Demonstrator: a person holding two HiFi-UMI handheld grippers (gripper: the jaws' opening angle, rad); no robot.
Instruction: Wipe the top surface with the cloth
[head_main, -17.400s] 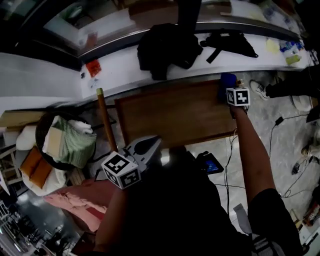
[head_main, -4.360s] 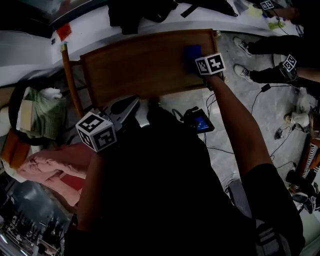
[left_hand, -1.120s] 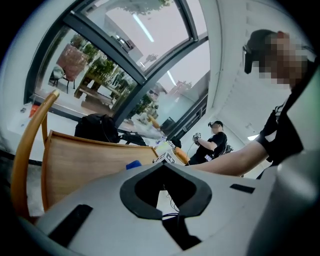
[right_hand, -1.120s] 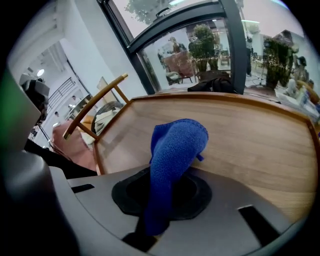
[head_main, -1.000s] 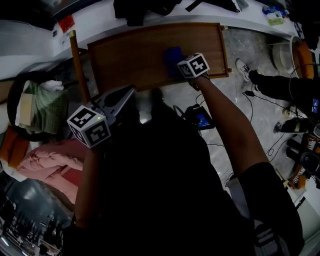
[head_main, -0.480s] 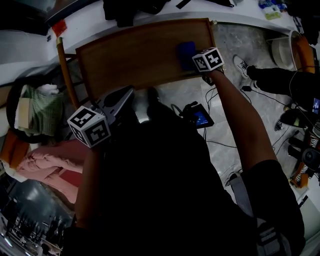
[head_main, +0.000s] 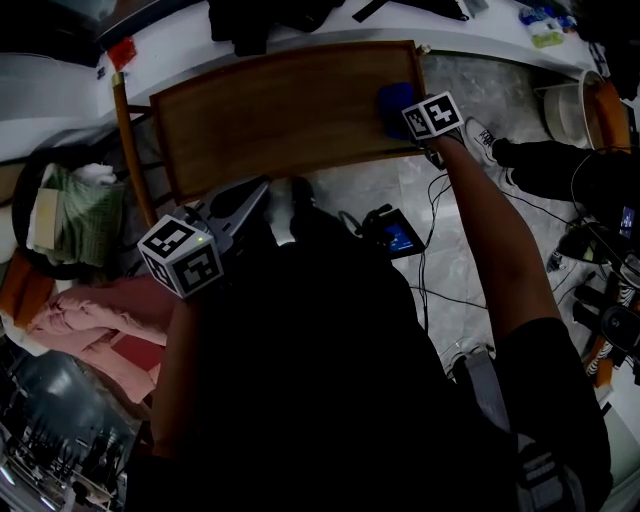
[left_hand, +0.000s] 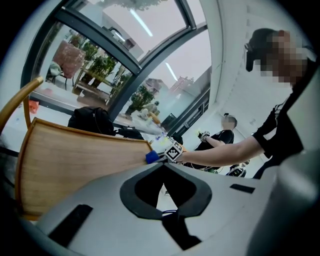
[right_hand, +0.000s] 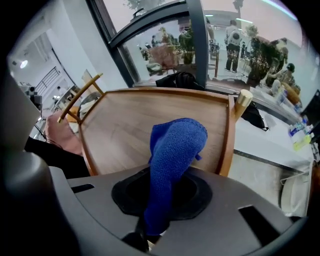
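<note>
Head view: the blue cloth (head_main: 393, 97) lies closer to the right rim of the wooden counter (head_main: 270, 110) than it did 0.5 s ago, and the right tongs (head_main: 405, 106) have moved with it. The left tongs (head_main: 256, 190) hang by the near edge. Left gripper view: it alone shows its 2 jaws meeting at the tips, with nothing between them. Right gripper view: the jaws pinch the cloth's lower end, and the free fold bulges over the counter's right part.
</note>
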